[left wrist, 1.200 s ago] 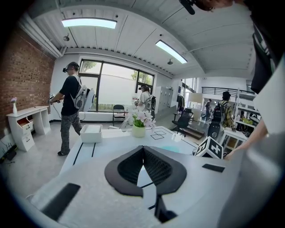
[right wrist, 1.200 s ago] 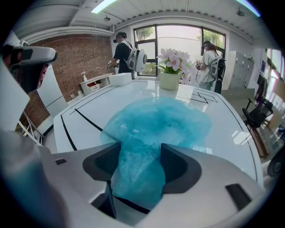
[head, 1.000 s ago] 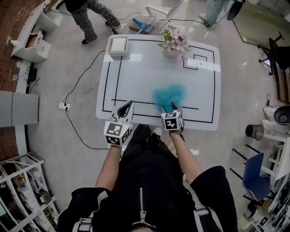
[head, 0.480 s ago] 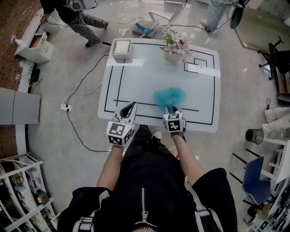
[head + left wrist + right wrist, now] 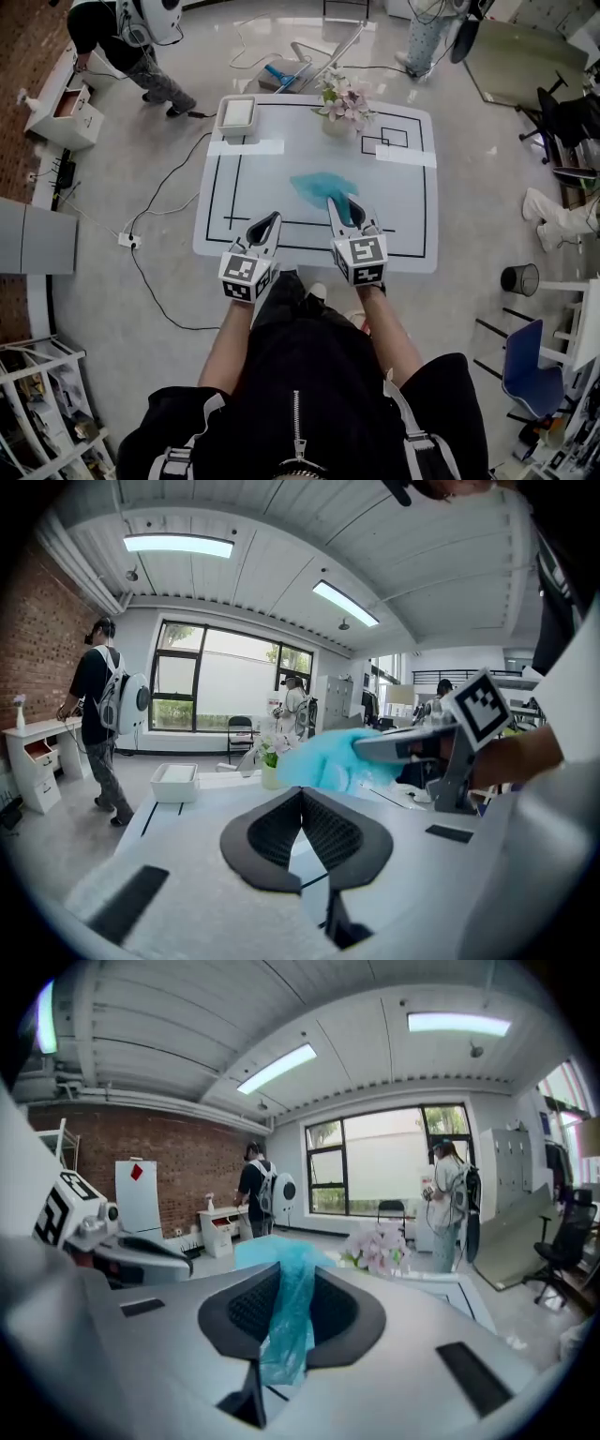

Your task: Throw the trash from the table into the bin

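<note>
My right gripper [image 5: 337, 204] is shut on a crumpled teal plastic bag [image 5: 317, 185] and holds it up above the white table [image 5: 212, 246]; its jaws have just been closing on it. In the right gripper view the bag [image 5: 290, 1309] hangs pinched between the two pads of the gripper [image 5: 286, 1283]. My left gripper [image 5: 269, 218] hovers beside it at the table's near edge, shut with nothing in it; its tips [image 5: 302, 793] meet. The left gripper view also shows the bag [image 5: 326, 759] in the right gripper [image 5: 422, 746].
A white tray [image 5: 237, 112] and a vase of flowers [image 5: 342, 94] stand at the table's far edge. A black wire bin [image 5: 518, 278] is on the floor to the right. Cables and a power strip [image 5: 124, 240] lie left; people stand beyond.
The right gripper has closed on the teal bag and lifted it off the table. The left gripper has risen slightly. The head view has shifted.
</note>
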`<state>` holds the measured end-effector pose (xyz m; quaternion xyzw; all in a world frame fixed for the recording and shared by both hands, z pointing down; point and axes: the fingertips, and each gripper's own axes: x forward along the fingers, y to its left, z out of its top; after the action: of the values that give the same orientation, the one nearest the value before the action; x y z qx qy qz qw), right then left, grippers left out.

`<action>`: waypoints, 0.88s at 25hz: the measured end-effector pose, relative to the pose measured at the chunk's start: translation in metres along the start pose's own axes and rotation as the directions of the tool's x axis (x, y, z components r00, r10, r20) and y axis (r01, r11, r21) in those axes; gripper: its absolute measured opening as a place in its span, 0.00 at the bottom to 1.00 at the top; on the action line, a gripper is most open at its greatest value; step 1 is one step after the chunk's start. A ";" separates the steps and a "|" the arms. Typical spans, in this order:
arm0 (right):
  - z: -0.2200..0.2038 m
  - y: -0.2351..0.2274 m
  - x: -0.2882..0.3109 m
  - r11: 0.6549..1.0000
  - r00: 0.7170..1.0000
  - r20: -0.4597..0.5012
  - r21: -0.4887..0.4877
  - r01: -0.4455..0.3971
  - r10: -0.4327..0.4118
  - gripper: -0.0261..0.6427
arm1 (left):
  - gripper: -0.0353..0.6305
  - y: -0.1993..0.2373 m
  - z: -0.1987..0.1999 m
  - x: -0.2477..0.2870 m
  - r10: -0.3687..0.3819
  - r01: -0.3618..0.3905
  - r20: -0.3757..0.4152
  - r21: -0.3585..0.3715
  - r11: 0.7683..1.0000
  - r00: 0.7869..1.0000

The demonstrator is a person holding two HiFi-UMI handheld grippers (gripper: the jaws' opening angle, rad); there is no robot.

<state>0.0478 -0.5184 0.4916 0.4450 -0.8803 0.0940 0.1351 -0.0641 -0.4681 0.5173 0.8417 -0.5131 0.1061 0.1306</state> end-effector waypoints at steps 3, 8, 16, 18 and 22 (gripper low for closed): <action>0.041 0.006 -0.017 0.999 0.996 0.085 -0.048 -0.002 0.006 0.13 | 0.06 -0.006 0.007 0.004 -0.010 0.010 0.015 0.009 1.000 1.000; 0.089 0.016 -0.045 0.999 0.985 0.170 -0.043 -0.015 0.022 0.13 | 0.06 -0.019 0.023 0.007 -0.032 0.031 0.042 0.036 0.999 0.999; 0.096 0.022 -0.066 0.999 0.981 0.189 0.000 -0.036 0.036 0.13 | 0.06 -0.032 0.027 0.006 -0.062 0.059 0.040 0.064 0.996 0.997; 0.094 0.026 -0.069 0.999 0.982 0.186 0.017 -0.039 0.035 0.13 | 0.06 -0.034 0.026 0.004 -0.073 0.070 0.032 0.071 0.995 0.997; 0.081 0.033 -0.072 0.999 0.986 0.161 0.038 -0.040 0.033 0.13 | 0.06 -0.040 0.024 -0.003 -0.098 0.096 0.024 0.082 0.992 0.995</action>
<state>0.0497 -0.4672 0.3905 0.4377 -0.8941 0.0782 0.0528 -0.0286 -0.4563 0.4895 0.8716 -0.4687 0.1085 0.0940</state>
